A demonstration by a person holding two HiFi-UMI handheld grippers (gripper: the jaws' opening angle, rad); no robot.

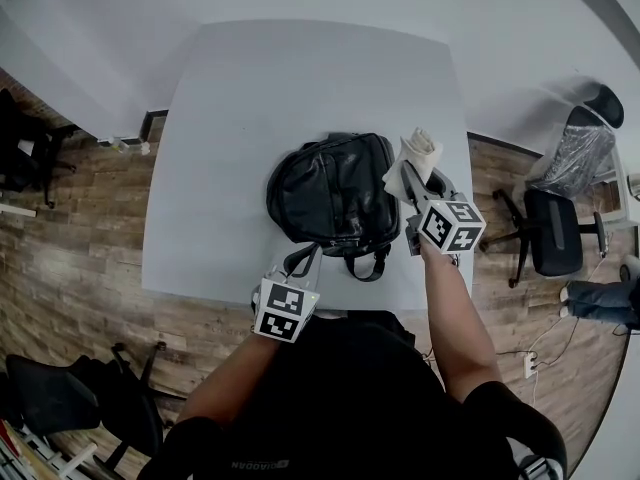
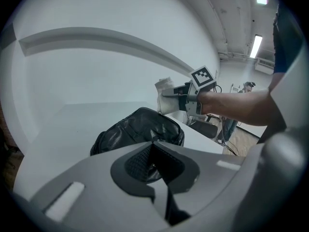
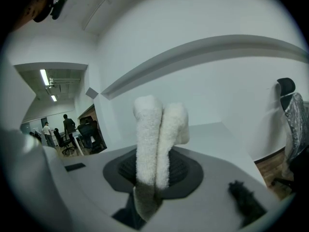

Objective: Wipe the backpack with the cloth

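At the near edge of the white table (image 1: 230, 118), left side: left gripper (image 2: 155, 164), jaws drawn together, tips right at the bag's carry strap (image 1: 300, 258) — can't tell if they nip it.

Centre: black leather backpack (image 1: 330, 190) lying flat, long axis running roughly away from the person, straps toward the near edge.

Right: white terry cloth (image 1: 415, 158), folded double and pinched in the right gripper (image 3: 154, 170), with the free end standing up past the pads. It sits just beside the backpack's right flank. From the right gripper view it points at the far wall with no bag in sight, so it is likely not yet on the leather.

Judgement: the bag lies to the left of the cloth and the right gripper is the nearer tool — the move calls for tipping the cloth down and leftward onto the panel.
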